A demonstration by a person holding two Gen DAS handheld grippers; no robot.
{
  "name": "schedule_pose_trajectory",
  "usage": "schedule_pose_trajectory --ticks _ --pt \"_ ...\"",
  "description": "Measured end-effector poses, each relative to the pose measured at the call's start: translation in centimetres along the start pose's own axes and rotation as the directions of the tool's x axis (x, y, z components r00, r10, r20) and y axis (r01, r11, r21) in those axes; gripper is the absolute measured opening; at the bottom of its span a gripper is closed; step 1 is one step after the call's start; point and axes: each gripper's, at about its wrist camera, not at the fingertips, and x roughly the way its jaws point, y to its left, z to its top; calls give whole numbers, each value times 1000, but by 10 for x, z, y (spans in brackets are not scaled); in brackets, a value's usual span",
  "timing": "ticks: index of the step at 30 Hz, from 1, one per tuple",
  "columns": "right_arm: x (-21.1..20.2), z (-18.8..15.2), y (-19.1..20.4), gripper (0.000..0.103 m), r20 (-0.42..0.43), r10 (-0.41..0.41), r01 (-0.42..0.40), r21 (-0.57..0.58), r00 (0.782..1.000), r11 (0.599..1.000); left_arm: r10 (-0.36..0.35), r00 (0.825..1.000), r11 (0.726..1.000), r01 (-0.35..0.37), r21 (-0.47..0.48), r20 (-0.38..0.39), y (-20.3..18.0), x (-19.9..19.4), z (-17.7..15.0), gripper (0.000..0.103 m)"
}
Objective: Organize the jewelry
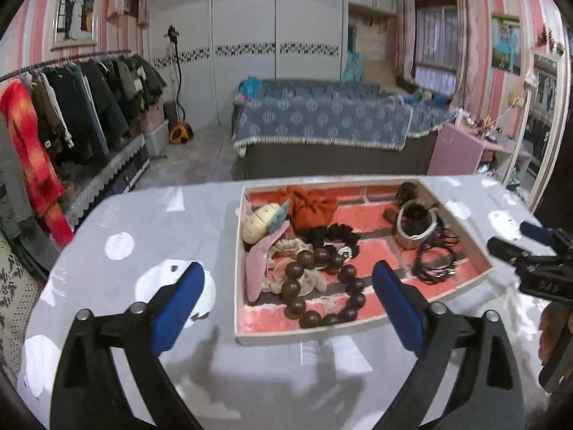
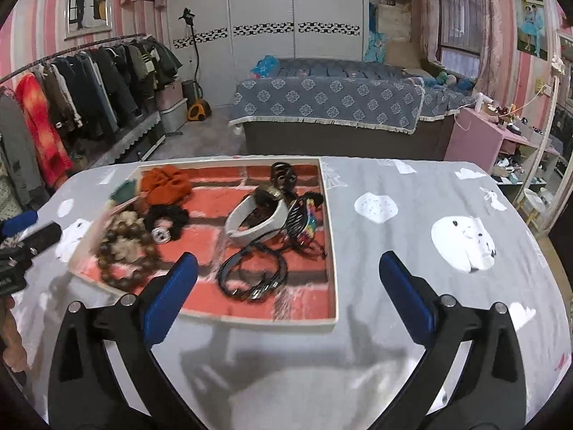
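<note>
A shallow white-rimmed tray with a red brick-pattern floor point(image 1: 361, 337) sits in the middle of the grey, white-spotted tabletop point(image 2: 412, 251), and all the jewelry lies inside it. The left gripper point(image 1: 288, 279) hovers wide apart over the tray's near left corner, holding nothing; the right gripper point(image 2: 288, 270) is equally wide and empty above the tray's near right edge.

The string of large dark-brown wooden beads point(image 1: 322, 286) looks the heaviest piece: hard, smooth, likely slippery, and floppy along its cord. Pinching across the cord between two beads should hold better than squeezing one round bead. Its loop lies flat, long axis running from the near edge toward the tray's centre.

The bundle of thin black cords with metal ends point(image 2: 252, 276) is light and limp, best gathered at the bunched middle. The rigid white bangle point(image 2: 256, 220) stands tilted on its edge, opening facing the near left; its rim offers a firm grip. The orange fabric scrunchie point(image 2: 164, 184) at the far left corner is soft and forgiving.
</note>
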Motion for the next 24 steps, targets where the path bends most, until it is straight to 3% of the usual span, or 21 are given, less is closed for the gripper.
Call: schedule_pose_trajectory --ticks 4,8,12,16,24 --pt "-26 -16 10 99 5 -2 2 4 1000 1000 28 999 1000 -28 10 38 -3 -37 -9 99" --pt "-61 -39 23 99 64 -11 11 5 998 1000 30 997 1000 -30 -7 66 -7 -71 -30 99" --pt "-86 -60 34 99 99 9 -9 6 995 1000 54 995 998 -53 -15 81 -12 -92 -54 99" --pt "-104 -82 42 99 133 -20 19 10 991 1000 109 985 994 -104 -45 133 -14 -112 -82 99" --pt "-130 -118 51 99 209 -68 70 -1 976 998 152 971 985 -133 -110 185 -2 -140 -113 99"
